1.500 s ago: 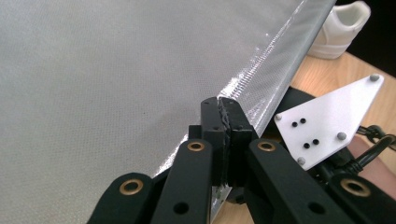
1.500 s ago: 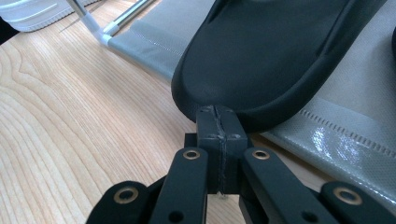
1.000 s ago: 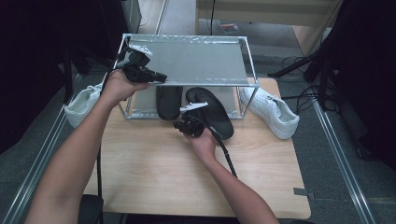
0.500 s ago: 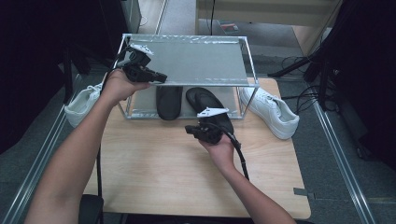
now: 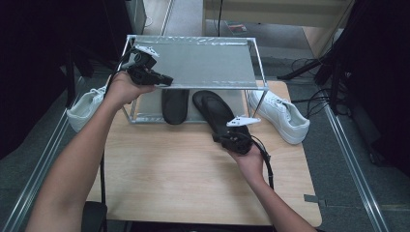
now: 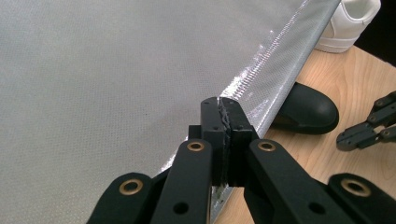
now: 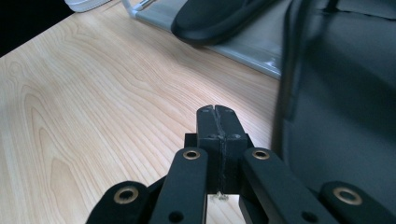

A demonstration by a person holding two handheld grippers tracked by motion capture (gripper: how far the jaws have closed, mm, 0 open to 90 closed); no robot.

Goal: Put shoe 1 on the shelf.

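Two closed grippers at a shoe rack, the right one now beside a black slipper.

The right gripper [image 5: 223,138], jaws shut on nothing, has slid from centre frame toward the lower right, ending just beside the heel of the black slipper [image 5: 216,110] jutting off the rack's [image 5: 193,63] lower shelf onto the table [image 5: 159,174]. The left gripper [image 5: 164,79], also shut and empty, rests at the top shelf's front edge, upper left. A grasp on the slipper probably comes next.

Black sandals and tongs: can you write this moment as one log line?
left tongs: shut, empty, at rack top shelf edge | right tongs: shut, empty, beside black sandal | other sandal: on lower shelf
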